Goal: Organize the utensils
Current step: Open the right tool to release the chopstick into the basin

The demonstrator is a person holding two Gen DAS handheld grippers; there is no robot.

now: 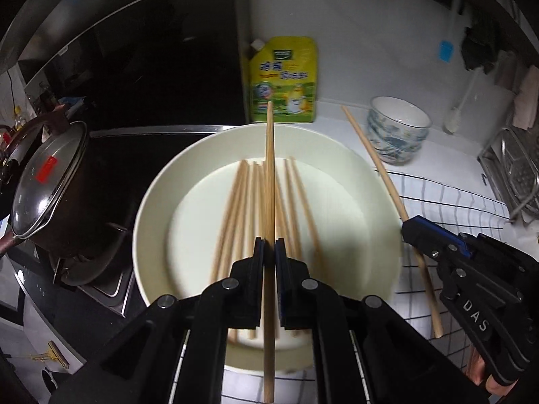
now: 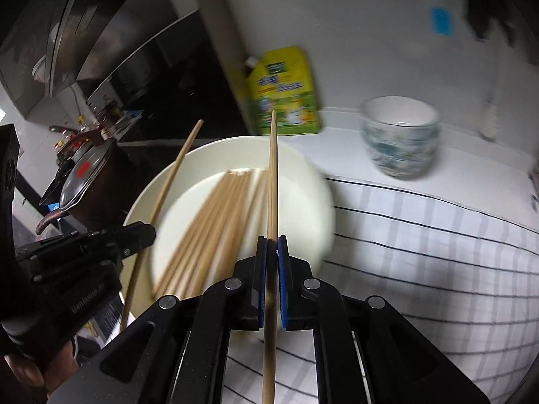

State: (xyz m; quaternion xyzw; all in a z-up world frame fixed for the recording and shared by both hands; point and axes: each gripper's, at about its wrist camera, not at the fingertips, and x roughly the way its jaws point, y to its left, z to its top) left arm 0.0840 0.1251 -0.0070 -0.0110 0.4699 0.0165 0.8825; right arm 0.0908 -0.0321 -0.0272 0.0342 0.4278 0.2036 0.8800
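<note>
Chopsticks: I have one (image 1: pixel 269 175) clenched between my left gripper's (image 1: pixel 269 252) fingers and another (image 2: pixel 273 175) between my right gripper's (image 2: pixel 272 252), both above the plate (image 1: pixel 370 175) of loose chopsticks (image 1: pixel 235 202).

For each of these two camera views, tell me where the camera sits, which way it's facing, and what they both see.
Left wrist: on the left gripper, looking down along its fingers, shut on a chopstick above the plate; the right gripper shows at right.
Right wrist: on the right gripper, facing the same way, shut on its own chopstick; the left gripper and a hand show at left.
Shared: plate, yellow pouch, patterned bowl, checked cloth.
</note>
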